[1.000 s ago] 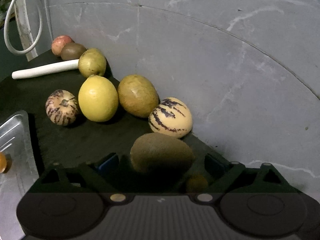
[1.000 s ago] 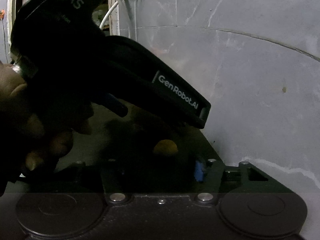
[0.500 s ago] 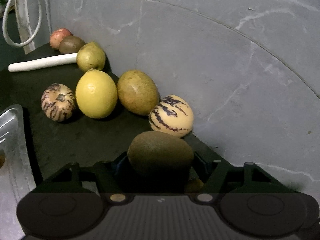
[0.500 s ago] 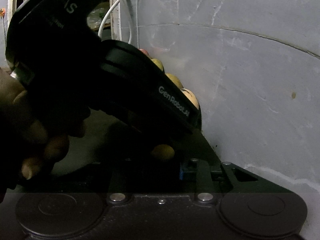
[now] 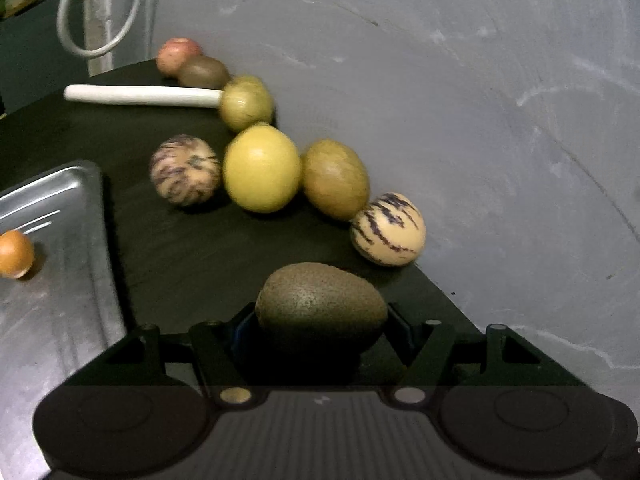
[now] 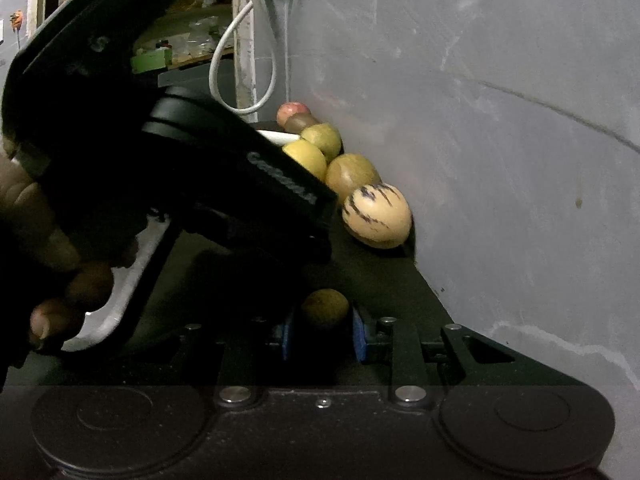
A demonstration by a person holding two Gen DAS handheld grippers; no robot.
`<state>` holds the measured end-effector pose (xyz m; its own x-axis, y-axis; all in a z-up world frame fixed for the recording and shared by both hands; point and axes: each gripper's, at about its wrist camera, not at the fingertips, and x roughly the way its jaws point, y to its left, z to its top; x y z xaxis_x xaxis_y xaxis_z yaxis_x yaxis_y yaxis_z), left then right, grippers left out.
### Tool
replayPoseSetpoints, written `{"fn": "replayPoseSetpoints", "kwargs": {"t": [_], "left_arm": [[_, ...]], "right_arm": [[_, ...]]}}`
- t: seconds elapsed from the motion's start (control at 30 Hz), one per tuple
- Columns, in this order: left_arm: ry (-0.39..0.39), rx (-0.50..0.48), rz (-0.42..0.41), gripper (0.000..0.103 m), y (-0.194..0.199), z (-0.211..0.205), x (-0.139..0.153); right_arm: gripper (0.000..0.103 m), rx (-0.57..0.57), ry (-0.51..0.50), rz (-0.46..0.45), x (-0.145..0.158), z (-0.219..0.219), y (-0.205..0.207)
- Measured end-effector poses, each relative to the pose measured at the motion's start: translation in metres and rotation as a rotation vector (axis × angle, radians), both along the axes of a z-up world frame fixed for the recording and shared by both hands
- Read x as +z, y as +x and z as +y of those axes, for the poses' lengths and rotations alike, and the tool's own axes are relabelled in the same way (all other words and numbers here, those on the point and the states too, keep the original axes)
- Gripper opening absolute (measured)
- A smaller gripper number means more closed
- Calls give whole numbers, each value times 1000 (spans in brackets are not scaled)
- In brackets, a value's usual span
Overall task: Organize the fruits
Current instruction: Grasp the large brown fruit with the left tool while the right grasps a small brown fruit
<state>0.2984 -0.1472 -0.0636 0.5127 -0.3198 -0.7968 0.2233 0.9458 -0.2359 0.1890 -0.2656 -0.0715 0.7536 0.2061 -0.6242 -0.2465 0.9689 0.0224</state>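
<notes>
1. My left gripper (image 5: pixel 322 322) holds a brown kiwi (image 5: pixel 320 304) between its two fingers; the pads press on both ends of the fruit, so the jaws stand at a middle width.
2. My right gripper (image 6: pixel 325 334) is closed on a small round brownish fruit (image 6: pixel 325 307); the blue pads touch it on each side and the jaws are narrow.
3. In the left wrist view, the other fruits lie on the dark table (image 5: pixel 180 248) in a row along the grey wall (image 5: pixel 480 120).
4. Nearest to the kiwi is a cream striped fruit (image 5: pixel 388 229), which touches the wall.
5. Behind it comes an olive-brown oval fruit (image 5: pixel 335 179), then a yellow lemon-like fruit (image 5: pixel 261 168); these two touch each other.
6. A second striped fruit (image 5: pixel 185 170), darker, lies just beside the yellow one, on the side away from the wall.
7. Further back are a greenish-yellow round fruit (image 5: pixel 246 102), another kiwi (image 5: pixel 203 72) and a reddish fruit (image 5: pixel 178 54).
8. A white stick (image 5: pixel 140 95) lies on the table and its end meets the greenish-yellow fruit.
9. At the left edge there is a metal tray (image 5: pixel 68 200) with one small orange fruit (image 5: pixel 15 254) in it.
10. In the right wrist view, a hand (image 6: pixel 44 240) grips the black body of the left gripper, which hides much of the table.
11. A white cable (image 6: pixel 240 60) hangs in a loop at the back.
</notes>
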Motion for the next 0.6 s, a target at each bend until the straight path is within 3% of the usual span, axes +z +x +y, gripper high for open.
{"fn": "replayPoseSetpoints", "kwargs": {"t": [0.23, 0.6], "left_arm": [[-62, 107, -29, 70, -9, 55, 21], [-67, 308, -77, 70, -12, 168, 32]], "right_arm": [[30, 71, 7, -9, 14, 29, 9], [30, 230, 23, 1, 29, 116, 39]]}}
